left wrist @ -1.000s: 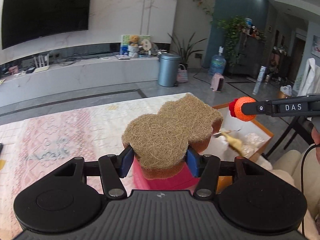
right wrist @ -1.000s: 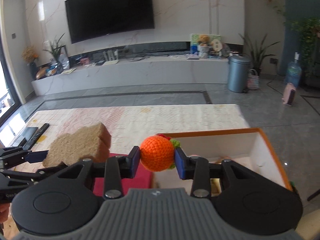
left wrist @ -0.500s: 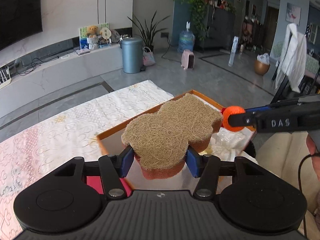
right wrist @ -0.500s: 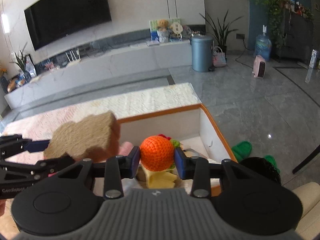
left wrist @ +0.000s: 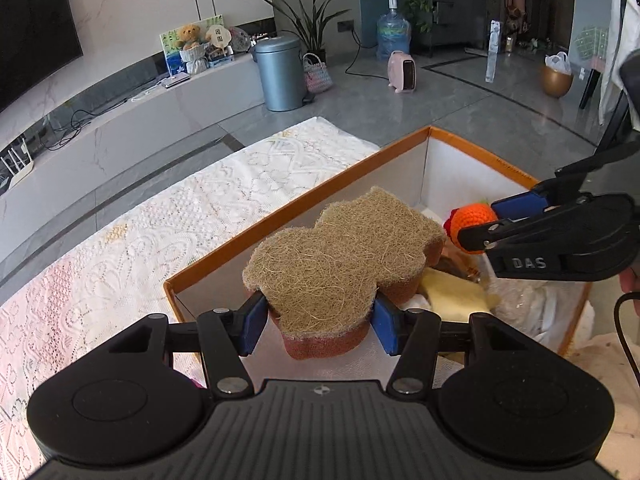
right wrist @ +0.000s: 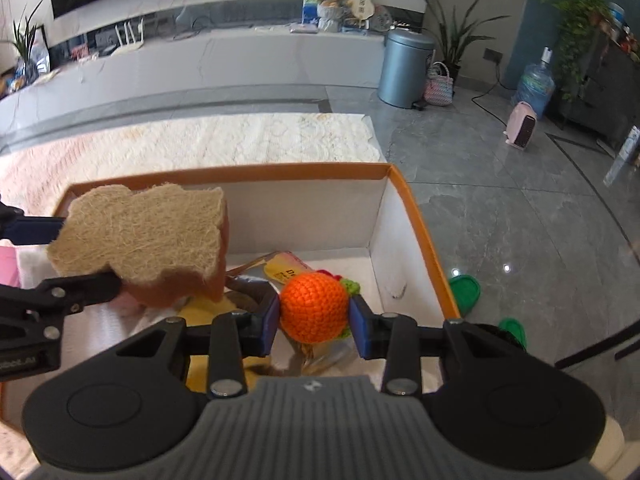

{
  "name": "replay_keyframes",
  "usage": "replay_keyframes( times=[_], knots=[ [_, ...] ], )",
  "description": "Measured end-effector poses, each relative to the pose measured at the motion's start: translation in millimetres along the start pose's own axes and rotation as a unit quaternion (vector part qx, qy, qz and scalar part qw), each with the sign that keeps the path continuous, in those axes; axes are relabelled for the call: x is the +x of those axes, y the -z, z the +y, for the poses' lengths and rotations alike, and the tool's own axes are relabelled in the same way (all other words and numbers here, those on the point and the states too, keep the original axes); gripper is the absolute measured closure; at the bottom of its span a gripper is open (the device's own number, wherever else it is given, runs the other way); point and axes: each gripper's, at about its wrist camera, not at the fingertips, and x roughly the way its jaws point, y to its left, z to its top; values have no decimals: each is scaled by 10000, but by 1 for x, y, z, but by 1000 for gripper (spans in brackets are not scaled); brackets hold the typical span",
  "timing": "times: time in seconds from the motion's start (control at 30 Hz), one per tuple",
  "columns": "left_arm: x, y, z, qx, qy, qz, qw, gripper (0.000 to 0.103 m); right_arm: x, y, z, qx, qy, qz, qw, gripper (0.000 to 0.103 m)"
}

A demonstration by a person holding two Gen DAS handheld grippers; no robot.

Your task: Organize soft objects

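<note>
My left gripper [left wrist: 318, 326] is shut on a bear-shaped scrub sponge [left wrist: 340, 264] with a fibrous tan top and a brown-orange body. It hangs over the left part of an orange-rimmed white box [left wrist: 320, 188]. My right gripper [right wrist: 314, 326] is shut on an orange crocheted ball [right wrist: 314, 306] with green and red trim, held above the box floor [right wrist: 372, 280]. In the left wrist view the ball [left wrist: 474, 216] and the right gripper [left wrist: 486, 222] sit just right of the sponge. The sponge [right wrist: 140, 232] also shows at the left in the right wrist view.
Inside the box lie a yellow soft piece [left wrist: 452, 292], a printed packet [right wrist: 286, 266] and white plastic wrap [left wrist: 532, 308]. The box stands on a lace-covered table [left wrist: 160, 240]. Beyond its right wall are grey floor tiles and green slippers [right wrist: 464, 286].
Both grippers moved right and down from over the lace cloth to over the box interior, each keeping its grip. The ball now hangs low inside the box.
</note>
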Motion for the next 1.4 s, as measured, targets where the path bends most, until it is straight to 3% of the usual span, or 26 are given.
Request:
replay_keyframes(
  times=[0.17,0.3,0.5,0.6,0.7,0.8,1.03,1.4],
  knots=[
    [1,-1,-2,14,53,-32,10000,38,7,-2,6,-199,25,-70,9998,65],
    [-4,-1,-3,71,46,-160,9998,31,6,-6,6,-295,59,-42,9995,64],
    [-24,2,-1,113,180,-407,9989,20,-6,-7,9,-259,144,-24,9996,48],
    [-37,3,-1,167,259,-508,9982,18,-16,-8,11,-190,238,-37,9995,35],
    [-53,2,5,134,271,-630,9976,18,-30,-10,13,-159,271,-53,9995,34],
    [-73,5,11,15,293,-799,9964,18,-48,-11,18,-140,257,-102,9995,32],
    [-136,18,23,-303,175,-1413,9893,19,-113,-7,39,16,95,-515,9986,16],
    [-227,49,23,-642,-213,-2263,9717,22,-226,34,90,104,-563,-1395,9886,6]
  ],
)
